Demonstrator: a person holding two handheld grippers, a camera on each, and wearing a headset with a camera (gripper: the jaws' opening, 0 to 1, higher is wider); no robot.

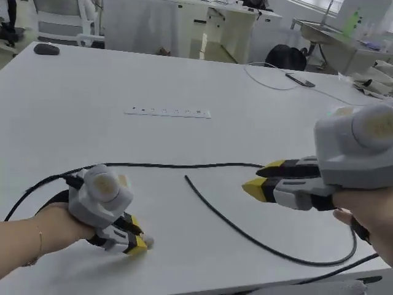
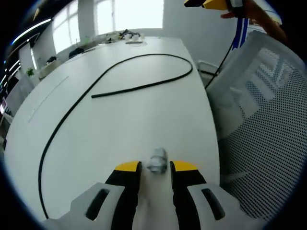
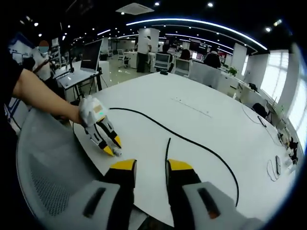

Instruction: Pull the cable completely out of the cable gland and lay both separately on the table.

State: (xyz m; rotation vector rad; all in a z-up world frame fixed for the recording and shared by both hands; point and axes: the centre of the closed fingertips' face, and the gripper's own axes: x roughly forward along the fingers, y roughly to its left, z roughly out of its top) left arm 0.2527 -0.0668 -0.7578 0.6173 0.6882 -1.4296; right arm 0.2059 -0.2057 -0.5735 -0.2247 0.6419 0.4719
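At the left, the left hand-held gripper (image 1: 136,235) is low at the white bench (image 1: 184,74), close to the edge nearest the person. Its yellow-tipped jaws stand narrow and are clenched on the small pale-grey plastic cable gland (image 2: 157,160). The gland sits between the very tips, and in the left gripper view it looks to be down at the bench top. Nothing is threaded through it.

Across the middle lies the long thin black cable (image 1: 184,165). It runs flat on the bench from the left, sweeps round in a loop on the right, and comes back to a bare free end (image 1: 186,179). That end lies well apart from the gland.

At the right, the right hand-held gripper (image 1: 261,178) hovers above the bench with its jaws parted and nothing between them. In its own view a stretch of cable shows through the gap, lying on the surface below.

By the look of it the pulling is done and the cable is already laid down. The step in hand is setting the gland down apart from it. The next move calls for the left jaws to release and lift straight up, so they do not drag the gland. It is small and round, so it may roll, and the bench edge is near.
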